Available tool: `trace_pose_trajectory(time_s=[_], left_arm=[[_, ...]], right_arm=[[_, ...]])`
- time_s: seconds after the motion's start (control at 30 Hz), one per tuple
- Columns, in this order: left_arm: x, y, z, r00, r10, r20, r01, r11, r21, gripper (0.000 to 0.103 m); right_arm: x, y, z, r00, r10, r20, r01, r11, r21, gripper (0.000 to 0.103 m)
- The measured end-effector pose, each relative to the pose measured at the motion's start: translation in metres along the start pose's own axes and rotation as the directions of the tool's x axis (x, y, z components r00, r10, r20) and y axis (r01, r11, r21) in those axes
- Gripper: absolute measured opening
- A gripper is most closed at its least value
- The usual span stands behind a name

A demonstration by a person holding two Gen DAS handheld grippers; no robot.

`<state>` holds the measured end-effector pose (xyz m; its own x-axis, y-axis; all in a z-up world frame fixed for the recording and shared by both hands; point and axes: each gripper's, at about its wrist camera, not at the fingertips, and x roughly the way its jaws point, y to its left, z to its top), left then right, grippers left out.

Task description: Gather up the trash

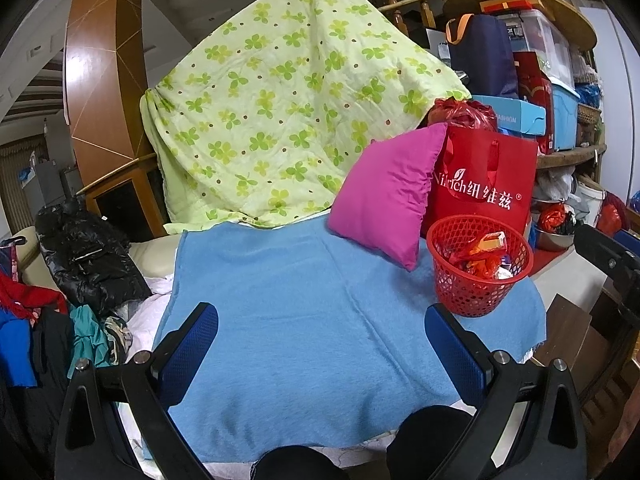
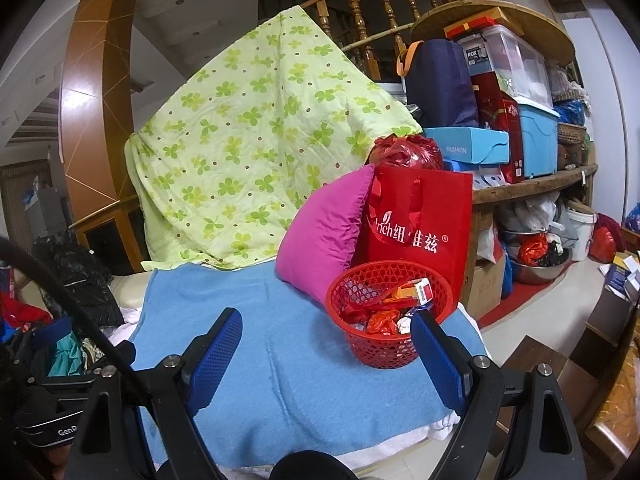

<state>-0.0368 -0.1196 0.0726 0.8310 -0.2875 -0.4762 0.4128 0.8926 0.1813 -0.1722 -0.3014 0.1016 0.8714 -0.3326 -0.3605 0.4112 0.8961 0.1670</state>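
Note:
A red mesh basket (image 1: 478, 276) (image 2: 390, 318) stands on the right part of a blue blanket (image 1: 304, 312) (image 2: 288, 364). Inside lie crumpled red and orange wrappers (image 1: 480, 258) (image 2: 380, 322) and a small red-and-white box (image 2: 422, 290). My left gripper (image 1: 322, 316) hangs open over the bare blanket, left of and nearer than the basket. My right gripper (image 2: 328, 320) is open too, with nothing between its fingers; its right finger (image 2: 436, 354) overlaps the basket's near right side in the view.
A magenta pillow (image 1: 386, 192) (image 2: 324, 226) and a red shopping bag (image 1: 486, 184) (image 2: 420, 224) stand behind the basket. A green clover quilt (image 1: 280, 112) (image 2: 248, 148) drapes behind. Clothes (image 1: 80, 264) pile at the left. Cluttered shelves (image 2: 520, 128) stand at the right.

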Motion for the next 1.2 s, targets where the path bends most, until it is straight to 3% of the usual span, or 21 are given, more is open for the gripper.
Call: trace_pose_trajectory(time_s=[1.2], left_arm=[[0.080, -0.039, 0.043, 0.998, -0.034, -0.056, 0.039, 0.996, 0.075, 0.103]], right_arm=[[0.082, -0.030, 0.027, 0.998, -0.034, -0.043, 0.037, 0.998, 0.049, 0.088]])
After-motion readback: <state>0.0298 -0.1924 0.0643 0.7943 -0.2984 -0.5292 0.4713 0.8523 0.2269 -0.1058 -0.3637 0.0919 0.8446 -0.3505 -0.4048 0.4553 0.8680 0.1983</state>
